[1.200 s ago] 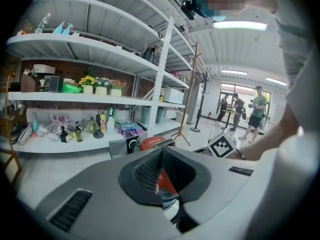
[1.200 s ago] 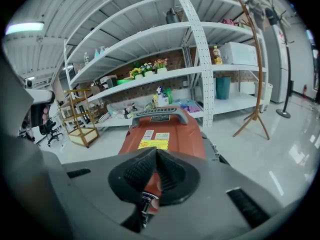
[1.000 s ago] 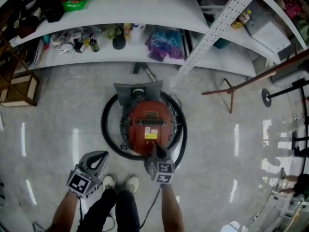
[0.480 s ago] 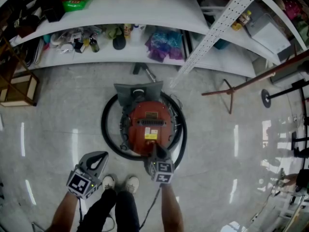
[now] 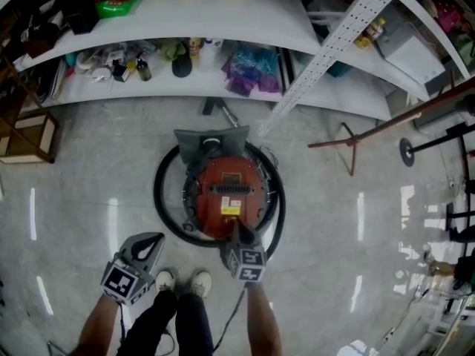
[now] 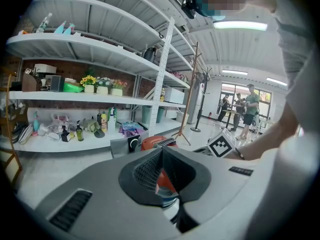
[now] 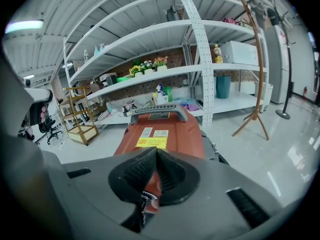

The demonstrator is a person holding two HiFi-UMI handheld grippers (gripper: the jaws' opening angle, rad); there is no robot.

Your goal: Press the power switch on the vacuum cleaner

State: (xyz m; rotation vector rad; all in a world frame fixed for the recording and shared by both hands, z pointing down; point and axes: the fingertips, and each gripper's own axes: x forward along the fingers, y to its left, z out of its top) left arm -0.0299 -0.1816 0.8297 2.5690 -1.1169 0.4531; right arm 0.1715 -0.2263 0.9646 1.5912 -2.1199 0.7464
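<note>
Vacuum cleaner sits on the floor in front of the person's feet, with the right gripper at its near end.
Right jaws are pressed together, tip on or just over the red shell; the press looks to be in hand, and what it calls for next is a firm push down. Left gripper, jaws together too, hangs clear by the shoes. The hose rings the body; open floor lies on both sides, the shelf beyond.

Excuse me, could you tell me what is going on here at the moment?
A person stands over a red vacuum cleaner on the floor, its black hose coiled around it. The right gripper, jaws together, points down at the near end of the vacuum cleaner, where the power switch would be; the switch itself is hidden beneath it. The left gripper hangs off to the side, shut and empty.
</note>
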